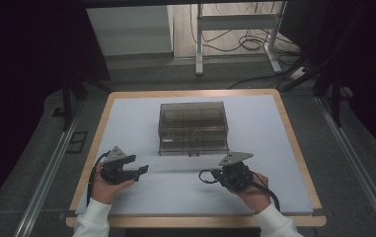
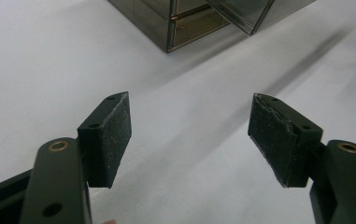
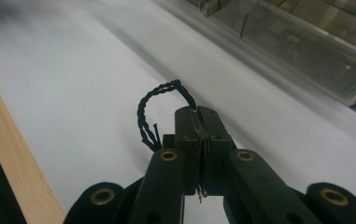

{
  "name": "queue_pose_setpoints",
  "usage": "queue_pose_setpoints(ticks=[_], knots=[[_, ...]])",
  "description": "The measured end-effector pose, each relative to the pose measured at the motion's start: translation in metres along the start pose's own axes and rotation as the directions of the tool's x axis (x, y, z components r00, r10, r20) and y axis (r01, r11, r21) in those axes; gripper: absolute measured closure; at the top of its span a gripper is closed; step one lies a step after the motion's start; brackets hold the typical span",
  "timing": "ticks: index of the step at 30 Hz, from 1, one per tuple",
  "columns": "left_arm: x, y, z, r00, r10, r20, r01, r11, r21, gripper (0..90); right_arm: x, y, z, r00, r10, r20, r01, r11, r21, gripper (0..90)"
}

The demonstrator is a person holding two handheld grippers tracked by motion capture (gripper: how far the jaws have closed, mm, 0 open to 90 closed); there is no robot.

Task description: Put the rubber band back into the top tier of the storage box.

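Note:
A smoky, see-through plastic drawer box [image 1: 193, 128] stands in the middle of the white mat. My right gripper [image 1: 215, 176] lies in front of the box's right corner, held low over the mat. In the right gripper view its jaws [image 3: 197, 114] are shut on a black twisted wire [image 3: 150, 105], whose loop curls out to the left; the same loop [image 1: 206, 176] appears in the high view. My left gripper [image 1: 140, 165] rests in front of the box's left corner. Its pads [image 2: 112, 135] stand wide apart with only bare mat between them.
The white mat [image 1: 126, 123] covers a wood-rimmed table [image 1: 294, 143]. The box's corner [image 2: 185, 18] is at the top of the left gripper view, and its drawers [image 3: 297, 42] at the upper right of the right gripper view. Beyond the table are a metal stand and floor cables [image 1: 244, 42].

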State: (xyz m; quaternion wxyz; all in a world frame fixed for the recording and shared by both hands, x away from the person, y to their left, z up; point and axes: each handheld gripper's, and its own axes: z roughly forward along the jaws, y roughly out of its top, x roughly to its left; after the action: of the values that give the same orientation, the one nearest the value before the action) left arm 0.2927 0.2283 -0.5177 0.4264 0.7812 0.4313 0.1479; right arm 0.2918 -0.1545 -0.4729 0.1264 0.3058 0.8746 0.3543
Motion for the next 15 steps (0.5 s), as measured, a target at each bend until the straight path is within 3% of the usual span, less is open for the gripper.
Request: queue_pose_setpoints(ticks=[15], knots=[[0.001,0.0,0.0,1.0,0.001,-0.001,-0.001,1.0,0.001,30.3,0.001,0.011,-0.01,0.9998,-0.011,-0.014,0.01,0.998,-0.058,87.8]])
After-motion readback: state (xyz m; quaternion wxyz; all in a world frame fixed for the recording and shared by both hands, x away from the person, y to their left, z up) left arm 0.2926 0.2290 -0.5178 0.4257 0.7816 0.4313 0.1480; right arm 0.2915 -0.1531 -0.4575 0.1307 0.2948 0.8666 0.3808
